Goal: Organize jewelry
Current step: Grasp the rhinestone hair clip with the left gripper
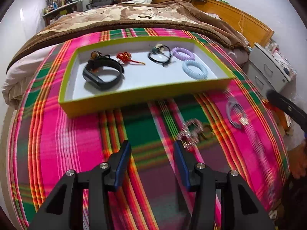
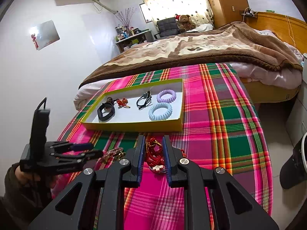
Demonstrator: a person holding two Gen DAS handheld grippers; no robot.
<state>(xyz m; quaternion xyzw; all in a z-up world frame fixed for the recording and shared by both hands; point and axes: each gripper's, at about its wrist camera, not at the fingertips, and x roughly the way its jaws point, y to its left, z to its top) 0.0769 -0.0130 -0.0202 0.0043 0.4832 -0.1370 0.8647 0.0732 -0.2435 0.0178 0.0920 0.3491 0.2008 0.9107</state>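
A yellow-green tray on the plaid cloth holds a black wristband, a red knot charm, a black hair tie, and lilac and light-blue spiral hair ties. My left gripper is open and empty, low over the cloth. A sparkly pink bracelet lies just right of its right finger. My right gripper is shut on a red cord bracelet, above a pale blue bracelet lying on the cloth.
The plaid cloth covers the foot of a bed with a brown blanket. A white drawer cabinet stands to the right. The cloth drops off to the floor on that side. A hand and sleeve hold the left gripper.
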